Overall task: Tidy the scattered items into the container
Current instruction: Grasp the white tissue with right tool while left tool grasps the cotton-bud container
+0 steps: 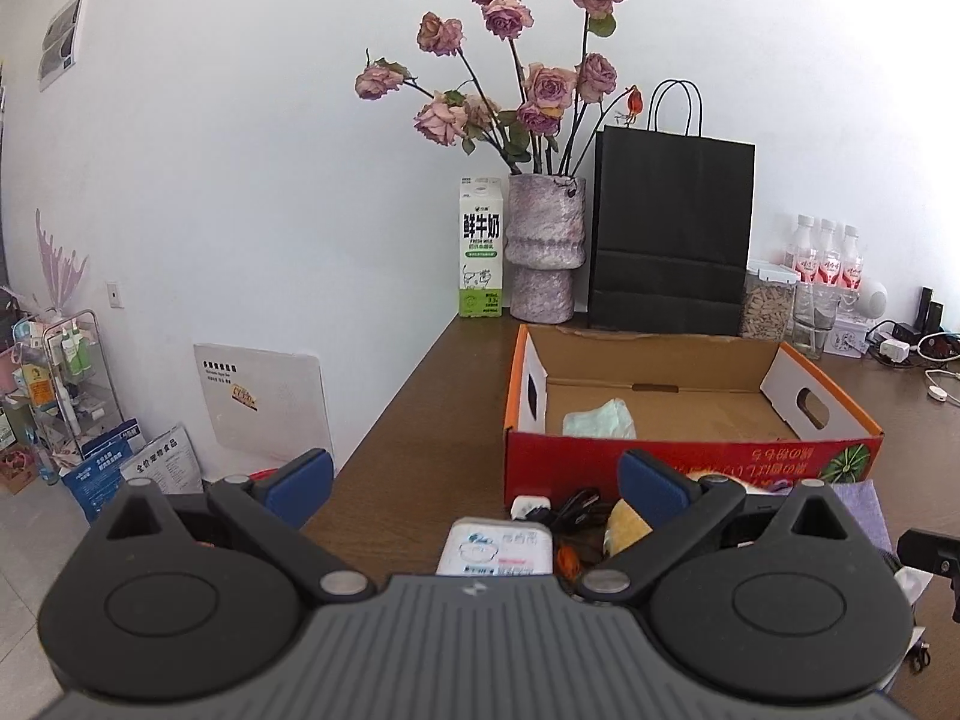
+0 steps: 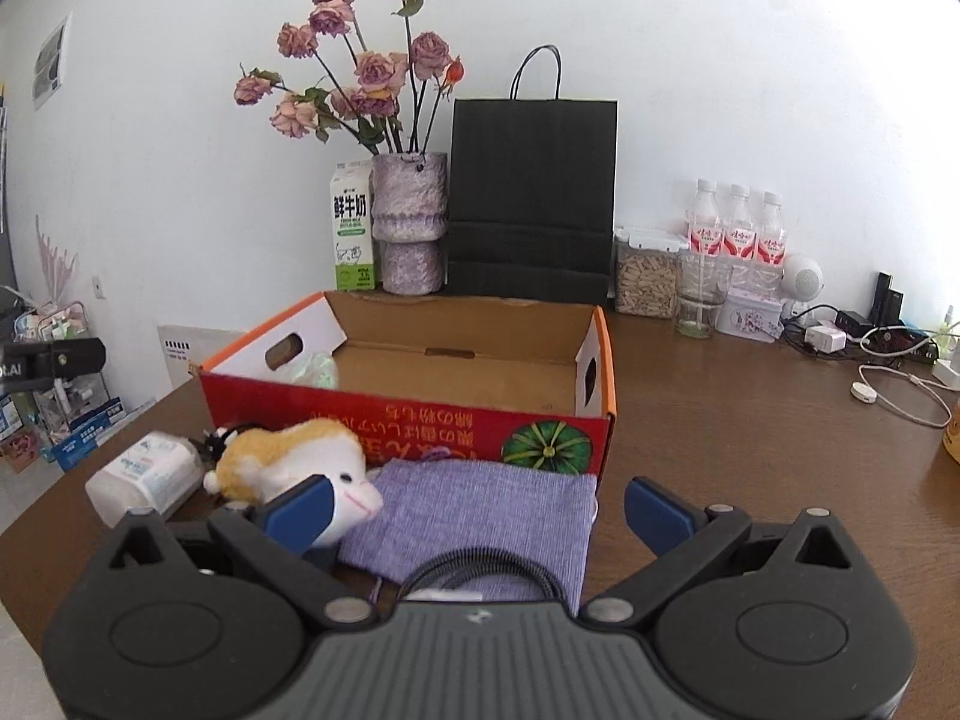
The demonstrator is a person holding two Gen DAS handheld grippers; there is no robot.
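Note:
An open cardboard box (image 1: 690,462) with a red printed front (image 2: 420,426) stands on the brown table, and a pale green crumpled item (image 1: 600,418) lies inside at its left. In front of the box lie a white tissue pack (image 1: 497,546) (image 2: 147,474), a black cable tangle (image 1: 573,507), a yellow and white plush toy (image 2: 300,462) and a purple cloth (image 2: 480,516). My left gripper (image 1: 477,486) is open above the tissue pack. My right gripper (image 2: 477,510) is open over the purple cloth, its left finger against the plush toy.
Behind the box stand a milk carton (image 2: 353,228), a vase of dried roses (image 2: 411,222) and a black paper bag (image 2: 534,198). Water bottles (image 2: 738,234), a jar of seeds (image 2: 645,279), a glass and chargers with cables (image 2: 870,354) crowd the back right. The table's left edge (image 1: 384,414) drops to the floor.

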